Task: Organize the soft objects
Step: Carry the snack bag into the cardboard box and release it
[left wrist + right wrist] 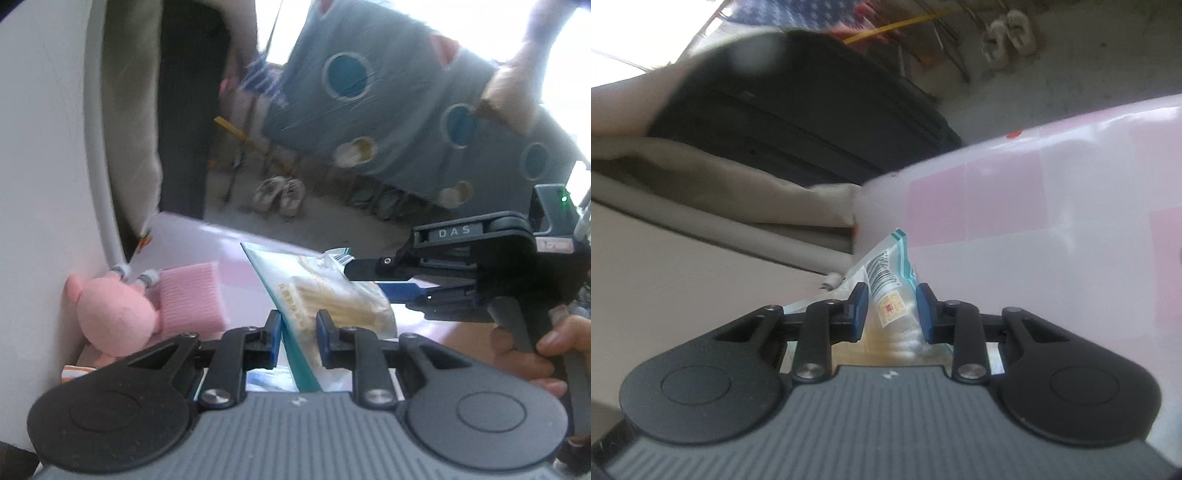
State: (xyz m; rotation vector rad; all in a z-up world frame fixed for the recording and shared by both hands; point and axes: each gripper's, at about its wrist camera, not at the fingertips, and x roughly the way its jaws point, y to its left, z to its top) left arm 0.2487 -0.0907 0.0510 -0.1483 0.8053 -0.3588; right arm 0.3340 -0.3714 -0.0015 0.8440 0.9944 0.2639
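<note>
Two tools pinching one clear snack packet (332, 295), left tool (298, 338) nipping its teal edge, right tool (891, 314) clamped near its barcode, "DAS" lettered on right tool's body, pink plush (114, 317) by the tabletop (236, 254) edge.

Packet (886, 295) lower end hidden behind right gripper (891, 314) body.

The packet (343, 295) hangs between the two grippers: the left gripper (298, 338) grips its near edge, and the right gripper (373, 275) reaches in from the right to its far end. Left of the packet, a plush toy (114, 317) leans against the wall (37, 184), with a folded cloth (192, 295) just beside it. Both lie on the surface (229, 258). Beyond the surface, a pair of shoes (279, 194) sits on the floor (332, 214).
</note>
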